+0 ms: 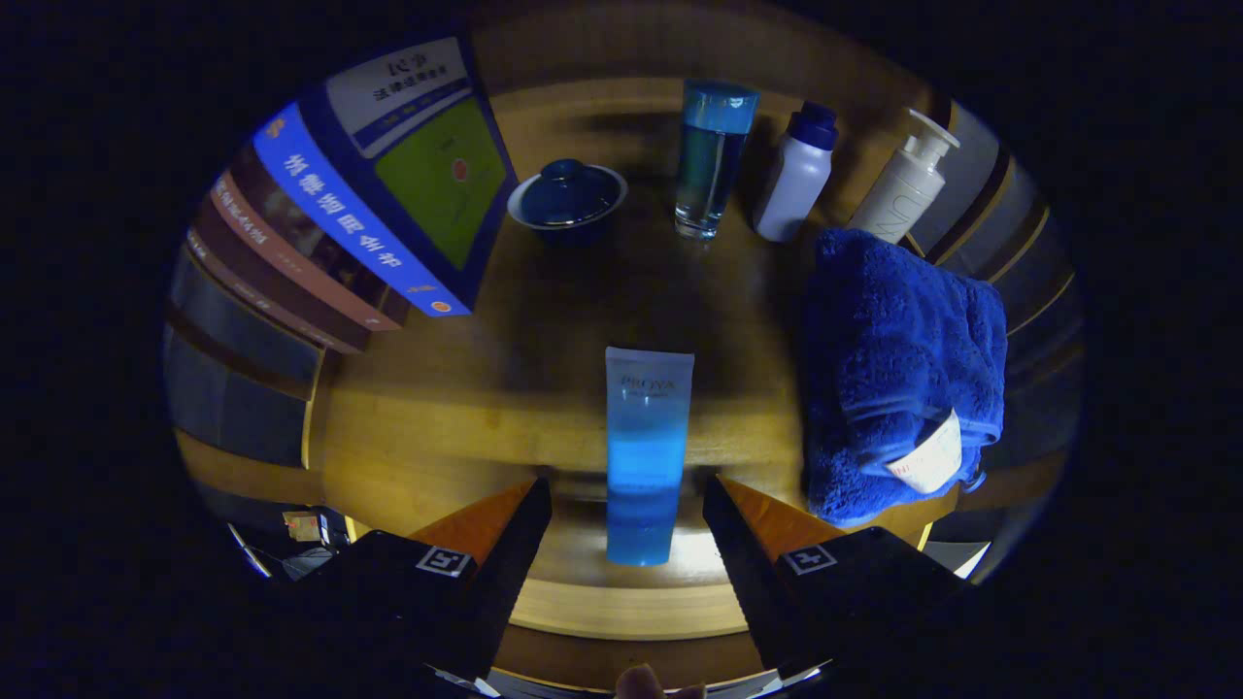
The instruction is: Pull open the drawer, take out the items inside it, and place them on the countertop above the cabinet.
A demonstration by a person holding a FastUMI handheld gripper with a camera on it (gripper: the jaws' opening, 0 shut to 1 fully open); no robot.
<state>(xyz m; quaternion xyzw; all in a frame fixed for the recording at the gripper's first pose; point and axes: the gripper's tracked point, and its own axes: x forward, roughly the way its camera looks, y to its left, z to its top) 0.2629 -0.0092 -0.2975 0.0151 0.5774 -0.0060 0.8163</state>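
Tube (pixel 648 456) lies between spread tongs (pixel 626 529), untouched

The countertop (pixel 437 427) is smooth wood with a soft shine. The cosmetic tube (pixel 646 451) looks like translucent, glossy plastic. The towel (pixel 898 369) is thick, fluffy cloth. The tall bottle (pixel 714 160) is clear and shiny. The pump bottle (pixel 901 194) and the small bottle (pixel 796 180) look like matt plastic. The lidded bowl (pixel 567 199) is glossy.
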